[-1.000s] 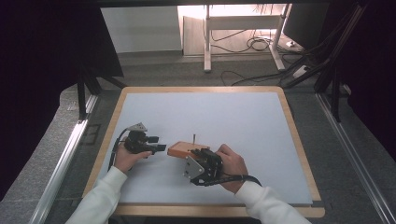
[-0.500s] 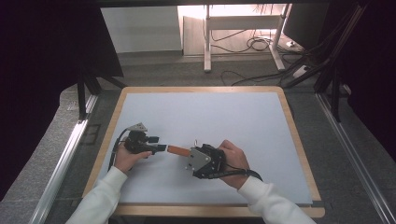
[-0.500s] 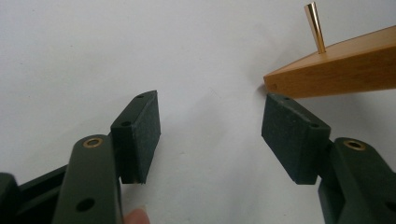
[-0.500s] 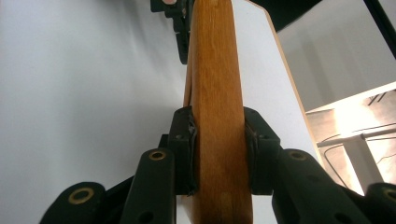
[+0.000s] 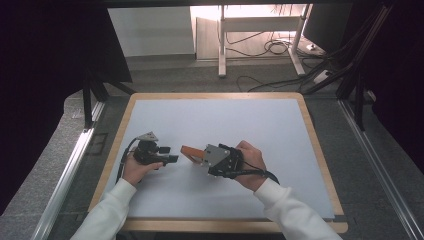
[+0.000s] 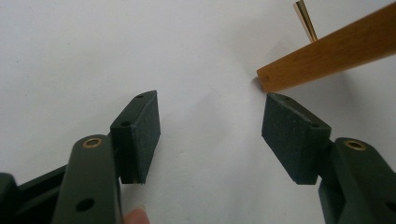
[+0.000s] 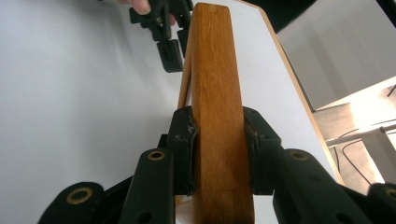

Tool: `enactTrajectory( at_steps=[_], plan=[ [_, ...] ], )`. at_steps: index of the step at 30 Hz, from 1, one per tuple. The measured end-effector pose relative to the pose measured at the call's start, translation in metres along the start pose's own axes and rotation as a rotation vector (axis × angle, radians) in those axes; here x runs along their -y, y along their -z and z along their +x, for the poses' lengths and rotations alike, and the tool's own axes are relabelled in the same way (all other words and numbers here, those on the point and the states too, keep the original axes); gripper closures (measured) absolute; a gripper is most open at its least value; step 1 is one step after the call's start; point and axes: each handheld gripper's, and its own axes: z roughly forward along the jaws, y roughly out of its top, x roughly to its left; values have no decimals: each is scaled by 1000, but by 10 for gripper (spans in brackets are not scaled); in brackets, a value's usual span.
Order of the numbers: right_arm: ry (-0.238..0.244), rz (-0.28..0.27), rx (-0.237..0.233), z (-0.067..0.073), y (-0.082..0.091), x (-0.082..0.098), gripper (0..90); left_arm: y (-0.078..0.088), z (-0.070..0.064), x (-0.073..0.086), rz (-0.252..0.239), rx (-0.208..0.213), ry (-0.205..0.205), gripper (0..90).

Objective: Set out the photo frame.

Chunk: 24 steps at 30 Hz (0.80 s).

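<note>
right claw [image 7: 218, 154]: clamped on wooden block [image 7: 215, 84] | left claw [image 6: 219, 135]: spread wide, nothing held, block end just beside one jaw | white counter [image 5: 250, 125] beneath

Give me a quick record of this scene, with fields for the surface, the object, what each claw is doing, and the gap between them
surface: white mat on a wood-rimmed table
object: brown wooden block, lifted and tilted
right claw: shut on the wooden block, jaws pressing both its sides
left claw: open, nothing between its jaws
gap: block's free end sits just beyond the left claw's tips, not yet between them
hands: one on each claw, white sleeves
</note>
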Motion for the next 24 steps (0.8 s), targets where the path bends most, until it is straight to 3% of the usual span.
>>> enactTrajectory(
  at_steps=[6, 18, 24],
  plan=[
    [-28, -6, 1, -11, -3, 2, 686, 0, 0, 0, -1, 0, 1, 367],
    [-138, -5, -32, -41, -10, 9, 669, 0, 0, 0, 0, 2, -2, 366],
    [-164, 8, -35, -54, -16, 13, 642, 0, -1, 0, -3, 1, 0, 366]
  ],
)
